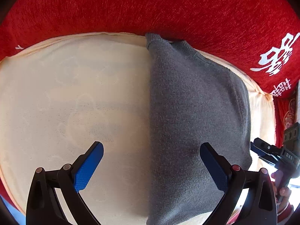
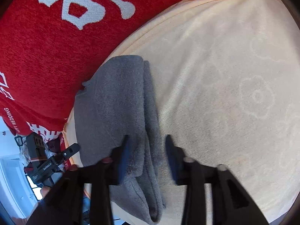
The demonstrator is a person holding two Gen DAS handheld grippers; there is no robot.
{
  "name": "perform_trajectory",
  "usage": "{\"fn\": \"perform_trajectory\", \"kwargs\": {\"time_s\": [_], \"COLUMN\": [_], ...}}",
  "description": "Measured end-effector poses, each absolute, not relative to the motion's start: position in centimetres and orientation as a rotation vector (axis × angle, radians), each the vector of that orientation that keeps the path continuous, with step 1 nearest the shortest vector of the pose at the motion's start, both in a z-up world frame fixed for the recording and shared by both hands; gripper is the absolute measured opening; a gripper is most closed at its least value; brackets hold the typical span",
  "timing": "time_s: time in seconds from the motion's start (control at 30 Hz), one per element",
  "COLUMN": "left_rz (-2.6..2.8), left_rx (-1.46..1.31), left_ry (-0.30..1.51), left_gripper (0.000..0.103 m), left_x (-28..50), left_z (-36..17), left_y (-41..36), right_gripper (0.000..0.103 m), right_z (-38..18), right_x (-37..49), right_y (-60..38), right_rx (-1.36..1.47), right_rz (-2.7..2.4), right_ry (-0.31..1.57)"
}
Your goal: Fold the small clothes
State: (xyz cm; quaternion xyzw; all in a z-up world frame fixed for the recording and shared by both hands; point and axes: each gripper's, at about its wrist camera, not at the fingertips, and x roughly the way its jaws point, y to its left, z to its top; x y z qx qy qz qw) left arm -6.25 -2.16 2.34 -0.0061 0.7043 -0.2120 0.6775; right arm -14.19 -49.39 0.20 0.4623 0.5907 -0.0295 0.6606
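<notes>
Grey knit garment lies on a cream towel-covered cushion, up against the red cushion behind it. It looks folded lengthwise already: a straight edge runs down the middle of the left view, and layered edges show in the right view. Left tongs wide open, holding nothing, poised over that straight edge. Right tongs open, also holding nothing, straddling the layered edge. Judged step: between folds. Next move probably calls for pinching one end and carrying it across to halve the length.
</notes>
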Motion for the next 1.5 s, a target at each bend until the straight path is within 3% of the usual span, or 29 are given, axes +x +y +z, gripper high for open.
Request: {"fn": "perform_trajectory", "kwargs": {"time_s": [0.33, 0.63, 0.7, 0.8, 0.87, 0.97, 1.03, 1.5], "left_rz": [-0.72, -0.694, -0.691, -0.664, -0.684, -0.719, -0.751, -0.829], "left_rx": [-0.154, -0.09, -0.085, -0.084, -0.112, -0.185, -0.244, -0.272], "left_ry": [1.755, 1.679, 1.671, 1.651, 1.624, 1.599, 1.598, 1.501], "left_gripper": [0.103, 0.103, 0.103, 0.093, 0.072, 0.049, 0.046, 0.046], "left_x": [-5.9, -6.2, -6.4, -6.4, -6.5, -6.4, -6.1, -10.3], "left_z": [-0.9, -1.1, -0.9, -0.5, 0.1, 1.2, 1.6, 10.3], "left_y": [-3.3, -6.5, -6.4, -6.0, -5.2, -2.4, -1.2, 7.9], "right_gripper": [0.056, 0.058, 0.053, 0.037, 0.028, 0.027, 0.027, 0.027], "right_z": [-3.9, -5.3, -5.4, -5.3, -4.9, -3.8, -2.9, 4.8], "right_x": [-13.4, -10.4, -10.6, -11.4, -11.8, -12.4, -12.6, -14.0], "right_y": [-50.7, -48.9, -49.0, -49.5, -49.5, -49.7, -49.2, -39.4], "right_rx": [1.166, 1.142, 1.164, 1.207, 1.253, 1.336, 1.358, 1.321], "right_rz": [0.133, 0.295, 0.271, 0.229, 0.219, 0.253, 0.267, 0.351], "right_ry": [1.367, 1.364, 1.364, 1.347, 1.315, 1.254, 1.228, 1.201]}}
